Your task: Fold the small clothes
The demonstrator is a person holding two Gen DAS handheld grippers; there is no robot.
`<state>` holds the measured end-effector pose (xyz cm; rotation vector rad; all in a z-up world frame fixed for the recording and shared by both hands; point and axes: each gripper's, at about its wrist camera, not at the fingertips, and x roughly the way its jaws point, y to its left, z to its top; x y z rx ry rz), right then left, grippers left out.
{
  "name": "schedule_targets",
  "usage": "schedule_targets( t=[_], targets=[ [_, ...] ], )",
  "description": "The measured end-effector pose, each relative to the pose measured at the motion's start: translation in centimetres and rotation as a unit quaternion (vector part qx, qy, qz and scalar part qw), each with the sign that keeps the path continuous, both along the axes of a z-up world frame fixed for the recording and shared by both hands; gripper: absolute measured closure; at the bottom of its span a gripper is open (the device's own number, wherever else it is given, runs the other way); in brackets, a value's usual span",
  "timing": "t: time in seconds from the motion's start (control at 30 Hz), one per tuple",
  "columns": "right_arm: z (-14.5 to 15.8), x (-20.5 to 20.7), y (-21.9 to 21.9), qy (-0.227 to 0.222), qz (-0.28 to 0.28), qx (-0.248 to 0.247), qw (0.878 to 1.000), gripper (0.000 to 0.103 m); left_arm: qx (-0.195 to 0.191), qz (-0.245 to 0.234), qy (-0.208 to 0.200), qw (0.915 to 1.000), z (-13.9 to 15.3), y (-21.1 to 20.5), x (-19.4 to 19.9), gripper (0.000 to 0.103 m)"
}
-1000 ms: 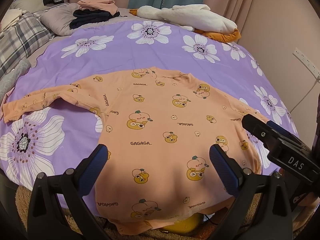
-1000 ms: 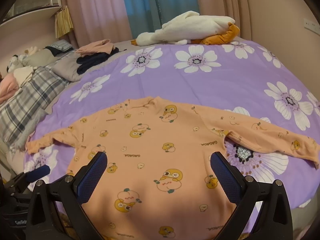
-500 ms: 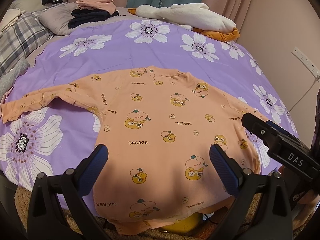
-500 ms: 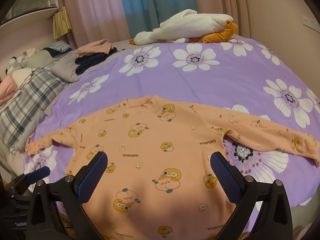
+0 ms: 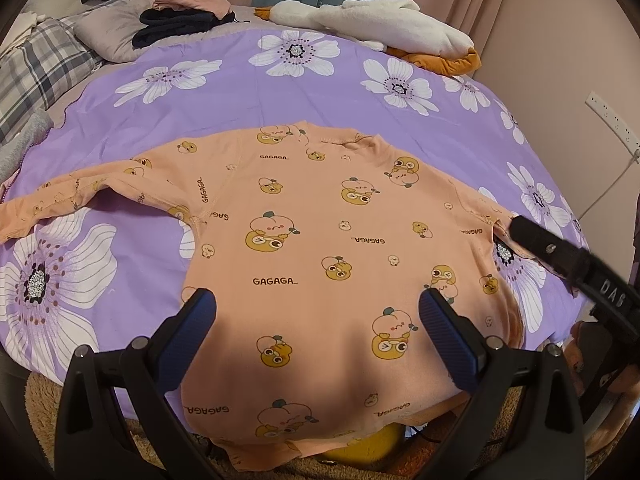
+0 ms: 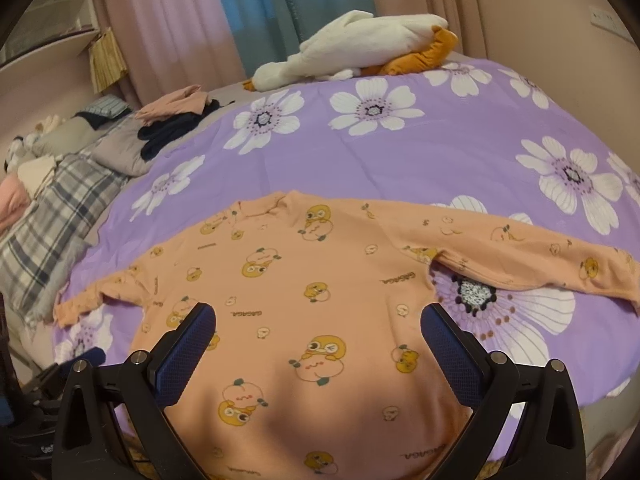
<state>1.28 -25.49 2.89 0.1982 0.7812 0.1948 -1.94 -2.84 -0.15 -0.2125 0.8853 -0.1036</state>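
Observation:
A small peach long-sleeved shirt [image 5: 320, 248] with duck prints lies spread flat, sleeves out, on the purple flowered bedspread [image 5: 240, 92]; its hem hangs over the near bed edge. It also shows in the right wrist view [image 6: 320, 300]. My left gripper [image 5: 318, 320] is open and empty above the shirt's lower part. My right gripper [image 6: 318, 338] is open and empty above the shirt's lower right part; one of its fingers [image 5: 560, 256] shows at the right of the left wrist view, near the right armpit.
A white and orange plush goose [image 5: 380, 28] lies at the far bed edge. A pile of pink and dark clothes [image 5: 180, 16] rests on a grey pillow, beside a plaid blanket [image 5: 36, 68]. A wall with a socket [image 5: 608, 116] is close on the right.
Both grippers have drifted slightly forward and lower over the shirt. Both stay open, and the shirt has not moved.

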Motion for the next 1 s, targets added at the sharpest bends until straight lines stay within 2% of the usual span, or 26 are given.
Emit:
schedule_targets(
  t=[0.17, 0.3, 0.43, 0.5, 0.6, 0.83, 0.93, 1.0],
  targets=[
    [0.1, 0.1, -4.1, 0.001, -0.047, 0.023, 0.999, 0.001, -0.007, -0.005, 0.007, 0.9999, -0.6, 0.0, 0.7, 0.004],
    [-0.3, -0.3, -10.3, 0.012, -0.126, 0.054, 0.991, 0.001, -0.011, -0.007, 0.016, 0.9998, -1.3, 0.2, 1.3, 0.006],
    [-1.6, -1.8, -17.9, 0.027, -0.237, 0.08, 0.968, 0.008, -0.014, -0.008, 0.03, 0.9994, -2.2, 0.2, 2.2, 0.008],
    [-2.2, -2.3, -20.7, 0.036, -0.28, 0.091, 0.955, 0.008, -0.014, -0.007, 0.039, 0.9991, -2.7, 0.2, 2.7, 0.01],
    [-3.2, -3.1, -24.5, 0.05, -0.337, 0.097, 0.935, 0.015, -0.015, -0.007, 0.051, 0.9986, -3.5, 0.1, 3.3, 0.012],
    [-5.1, -1.2, -30.4, 0.074, -0.375, 0.115, 0.917, 0.019, -0.009, -0.007, 0.068, 0.9976, -4.5, 0.0, 4.1, 0.013],
    [-5.4, -0.2, -32.3, 0.084, -0.372, 0.126, 0.916, 0.019, -0.011, -0.006, 0.073, 0.9973, -4.6, -0.1, 4.5, 0.013],
    [-5.7, 0.7, -33.4, 0.099, -0.354, 0.155, 0.917, 0.02, -0.009, -0.005, 0.076, 0.9971, -4.7, -0.2, 4.7, 0.013]
  ],
)
